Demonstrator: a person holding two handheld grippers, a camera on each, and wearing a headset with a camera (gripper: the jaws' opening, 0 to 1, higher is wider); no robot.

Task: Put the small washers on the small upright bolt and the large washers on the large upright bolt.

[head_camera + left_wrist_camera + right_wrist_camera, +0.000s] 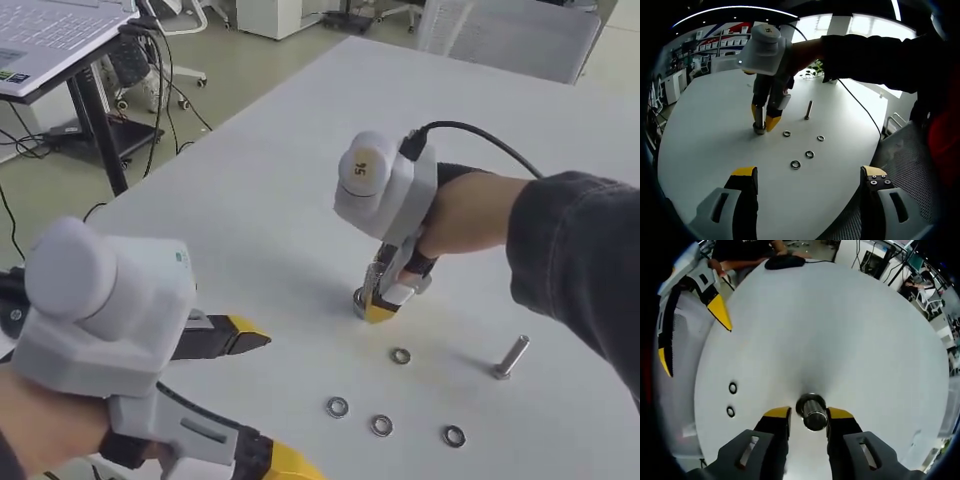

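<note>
- Left gripper sits closest, at 7 o'clock in the head view. Its yellow-tipped fingers are spread wide, released, and hang above the white worktop touching nothing.
- Right gripper points steeply down at the middle of the worktop. In the right gripper view its two fingers are clenched on the large bolt, one on each side of the shaft. The bolt stands upright with its lower end at the surface.
- Four washers lie flat and loose on the worktop. One is near the held bolt, at 5 o'clock from it. The other three form a loose row further toward 6 o'clock.
- At 4 o'clock from the right gripper, well apart from its fingers, the small bolt stands on the worktop. The nearest washer of the row lies at 7 o'clock from it.
</note>
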